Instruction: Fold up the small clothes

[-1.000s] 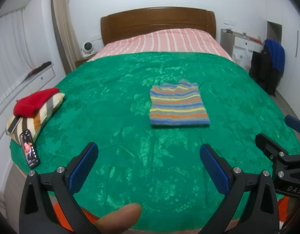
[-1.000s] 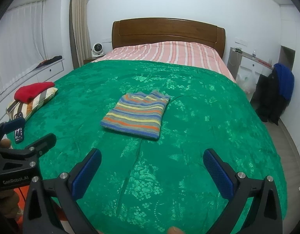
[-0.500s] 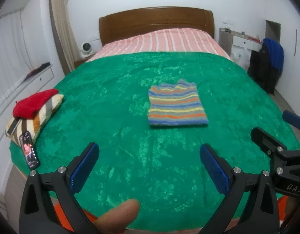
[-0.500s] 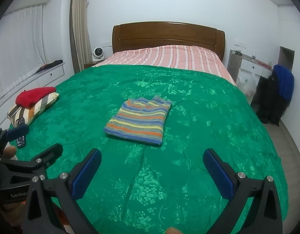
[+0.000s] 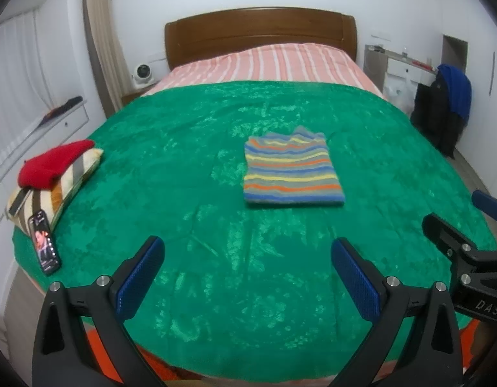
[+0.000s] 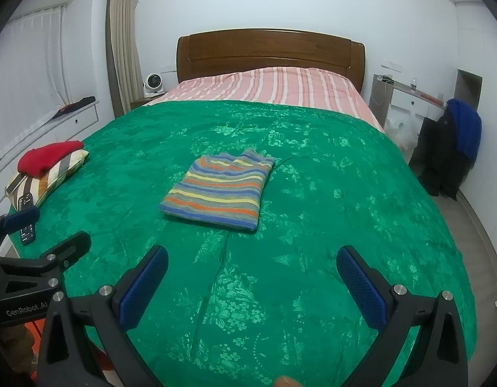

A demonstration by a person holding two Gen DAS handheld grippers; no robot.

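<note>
Hovering, left gripper (image 5: pixel 247 259): it hangs over the near end of the bed with its blue-padded fingers (image 5: pixel 140 277) spread wide and nothing between them; from the right wrist view it shows at the left edge (image 6: pixel 45 238), also gaping.
Hovering, right gripper (image 6: pixel 251 269): it hangs beside the left one over the near end of the bed, blue pads (image 6: pixel 361 290) far apart and holding nothing; in the left wrist view part of it juts in from the right edge (image 5: pixel 464 225).
Green bedspread (image 5: pixel 200 161): a shiny patterned cover that fills the ground under and ahead of both grippers, with light creases running away from the fingers.
Striped sweater (image 5: pixel 292 172): it lies folded into a flat rectangle on the green bedspread, well ahead of both grippers and touched by neither. From the left wrist view it sits ahead and a little right of centre; from the right wrist view (image 6: pixel 221 193) it sits ahead and a little left, turned at a slant.
Phone (image 5: pixel 44 246): it lies screen up at the left edge of the bed, just in front of the pillow.
Striped pillow (image 5: pixel 55 190): it rests at the left edge of the bed, well apart from the sweater.
Red garment (image 5: pixel 53 164): folded on top of the pillow.
Pink striped sheet (image 5: pixel 274 64): it covers the far end of the bed beyond the green bedspread.
Headboard (image 5: pixel 259 32): brown wood against the white wall.
Dark clothes (image 5: pixel 445 113): black and blue garments hang at the far right, off the bed.
</note>
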